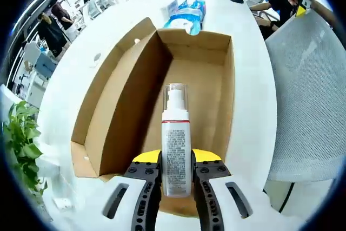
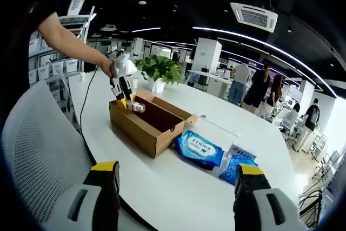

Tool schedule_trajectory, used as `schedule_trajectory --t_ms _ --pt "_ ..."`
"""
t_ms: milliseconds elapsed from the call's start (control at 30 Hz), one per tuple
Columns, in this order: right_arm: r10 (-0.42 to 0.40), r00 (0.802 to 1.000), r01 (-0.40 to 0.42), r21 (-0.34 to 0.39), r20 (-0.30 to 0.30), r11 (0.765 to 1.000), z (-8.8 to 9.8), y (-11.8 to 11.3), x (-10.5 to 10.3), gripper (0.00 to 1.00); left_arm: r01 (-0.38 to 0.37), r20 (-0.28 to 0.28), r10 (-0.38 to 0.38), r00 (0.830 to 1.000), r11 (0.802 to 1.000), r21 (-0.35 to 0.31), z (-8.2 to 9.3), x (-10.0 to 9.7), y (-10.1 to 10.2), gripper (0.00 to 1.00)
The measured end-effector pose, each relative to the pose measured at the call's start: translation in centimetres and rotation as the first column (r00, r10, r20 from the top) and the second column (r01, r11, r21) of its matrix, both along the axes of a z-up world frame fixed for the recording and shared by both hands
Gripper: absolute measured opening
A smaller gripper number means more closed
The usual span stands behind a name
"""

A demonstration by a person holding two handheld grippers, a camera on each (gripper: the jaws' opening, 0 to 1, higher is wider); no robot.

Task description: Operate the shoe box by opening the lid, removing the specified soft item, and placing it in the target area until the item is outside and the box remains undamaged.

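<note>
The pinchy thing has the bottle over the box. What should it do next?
Probably carry the bottle sideways, clear of the open shoe box, toward bare table. The left gripper is shut on the bottle, which hangs above the box's inside. The right gripper is open, far off.

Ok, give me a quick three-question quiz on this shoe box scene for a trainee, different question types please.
1. True or false: the left gripper is shut on a pump bottle over the open cardboard box.
2. Multiple choice: in the right gripper view, the blue wipes pack lies
A. inside the box
B. on the white table beside the box
C. on the mesh chair
3. Fill in: the right gripper has its jaws ____.

Key: 1 true; 2 B; 3 open, wide apart and holding nothing.
</note>
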State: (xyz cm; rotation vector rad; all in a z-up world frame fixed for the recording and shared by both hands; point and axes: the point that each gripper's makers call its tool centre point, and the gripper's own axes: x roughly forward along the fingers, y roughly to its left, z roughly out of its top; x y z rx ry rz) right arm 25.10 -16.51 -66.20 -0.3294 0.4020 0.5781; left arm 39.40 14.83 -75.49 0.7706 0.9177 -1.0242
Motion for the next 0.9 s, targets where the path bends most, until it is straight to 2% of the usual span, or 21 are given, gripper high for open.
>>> schedule_trajectory --t_ms 100,200,400,900 --pt "0.025 1.0 -0.025 -0.002 0.004 1.0 0.3 0.5 0.1 0.82 -0.011 0.025 0.011 1.0 0.999 -0.033 1.0 0.0 -0.5 0.19" --pt "0.069 0.997 -0.069 0.0 0.033 0.998 1.1 1.2 0.1 0.76 -0.01 0.048 0.013 0.999 0.998 -0.06 2.0 -0.2 -0.9 0.19" --pt "0.124 0.992 -0.124 -0.005 0.031 0.992 1.5 2.3 0.2 0.7 0.016 0.068 -0.01 0.998 0.996 -0.09 3.3 -1.2 -2.1 0.19" --pt "0.194 0.98 -0.195 0.005 0.034 0.981 2.2 4.1 0.4 0.58 0.146 0.111 -0.131 0.985 0.979 -0.14 5.4 -4.3 -6.5 0.19"
